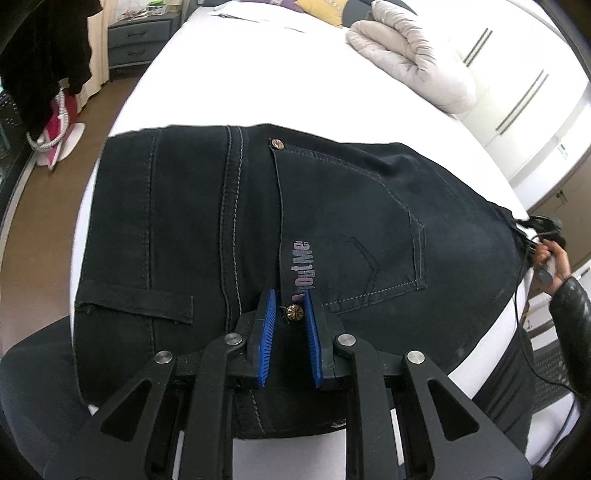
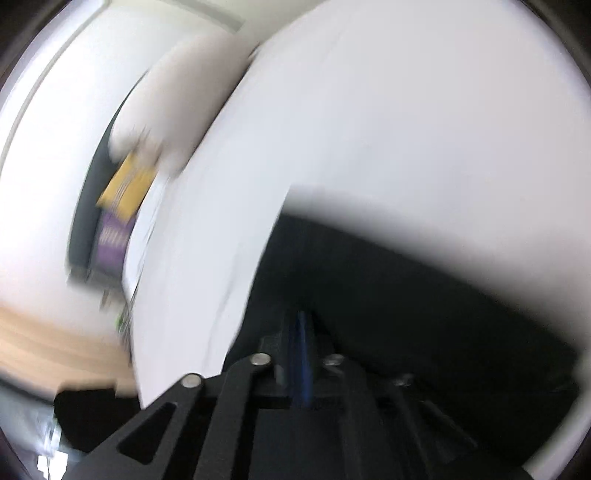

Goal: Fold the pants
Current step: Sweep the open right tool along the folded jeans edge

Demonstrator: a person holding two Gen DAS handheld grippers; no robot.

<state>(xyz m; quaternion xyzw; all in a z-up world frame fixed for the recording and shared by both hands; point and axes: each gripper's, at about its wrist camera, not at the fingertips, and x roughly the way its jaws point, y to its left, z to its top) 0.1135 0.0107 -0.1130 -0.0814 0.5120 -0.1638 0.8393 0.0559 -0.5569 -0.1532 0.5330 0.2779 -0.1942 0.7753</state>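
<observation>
Dark navy pants (image 1: 332, 221) lie flat on the white bed (image 1: 258, 74), back pocket and waistband up. My left gripper (image 1: 290, 295) is open over the waistband, its blue pads either side of a brass button (image 1: 294, 312). The right gripper (image 1: 543, 236) shows at the far right edge of the pants, held by a hand. In the blurred right wrist view, my right gripper (image 2: 303, 317) has its blue pads together on the dark pants (image 2: 424, 314).
A folded beige duvet (image 1: 410, 55) lies at the bed's far right, with yellow and purple pillows (image 1: 321, 9) behind. A grey nightstand (image 1: 140, 40) and hanging dark clothes (image 1: 44, 55) stand left. White wardrobes (image 1: 517, 92) are right.
</observation>
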